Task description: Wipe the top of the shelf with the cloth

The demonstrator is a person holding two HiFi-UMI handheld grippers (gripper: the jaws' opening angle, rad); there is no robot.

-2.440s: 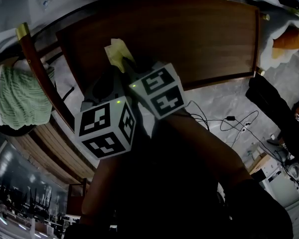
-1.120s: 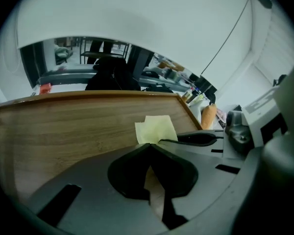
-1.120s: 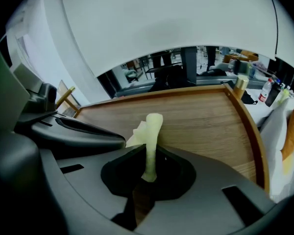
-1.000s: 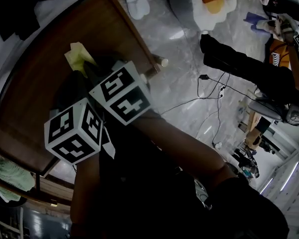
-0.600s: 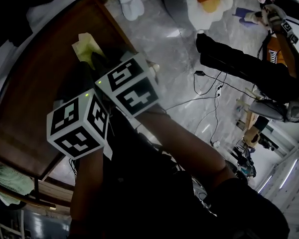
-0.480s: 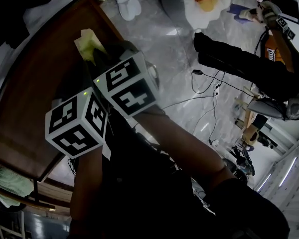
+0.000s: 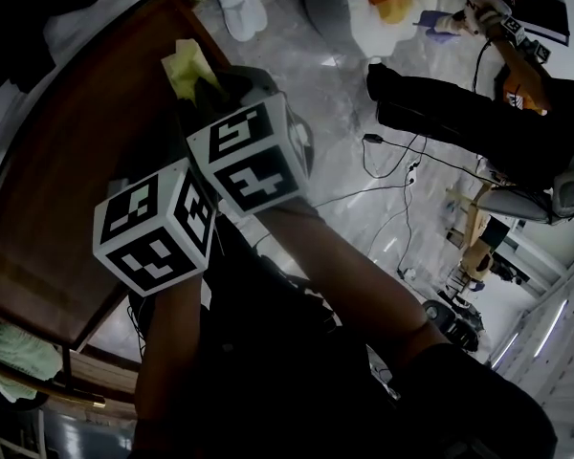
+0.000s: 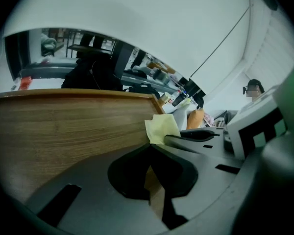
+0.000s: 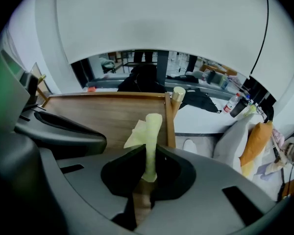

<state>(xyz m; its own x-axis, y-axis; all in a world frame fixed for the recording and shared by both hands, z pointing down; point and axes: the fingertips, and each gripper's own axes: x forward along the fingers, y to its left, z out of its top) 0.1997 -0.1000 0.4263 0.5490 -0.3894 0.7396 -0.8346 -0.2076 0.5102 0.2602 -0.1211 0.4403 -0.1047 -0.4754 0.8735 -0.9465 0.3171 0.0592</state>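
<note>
Shelf top (image 7: pixel 67 161): cloth (image 9: pixel 149 131) in right gripper (image 9: pixel 147 173) now nearer the far corner

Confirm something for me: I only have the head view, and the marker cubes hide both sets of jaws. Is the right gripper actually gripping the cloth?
Observer: Yes. The right gripper is shut on the yellow cloth, pinched as a narrow fold.
Operator: And the left?
Observer: The left gripper has its jaws together with nothing between them.
Operator: Where is the cloth over the shelf?
Observer: Above the wooden shelf top, close to its right edge, short of the corner post with the pale knob. Whether it touches the wood, I cannot tell.
</note>
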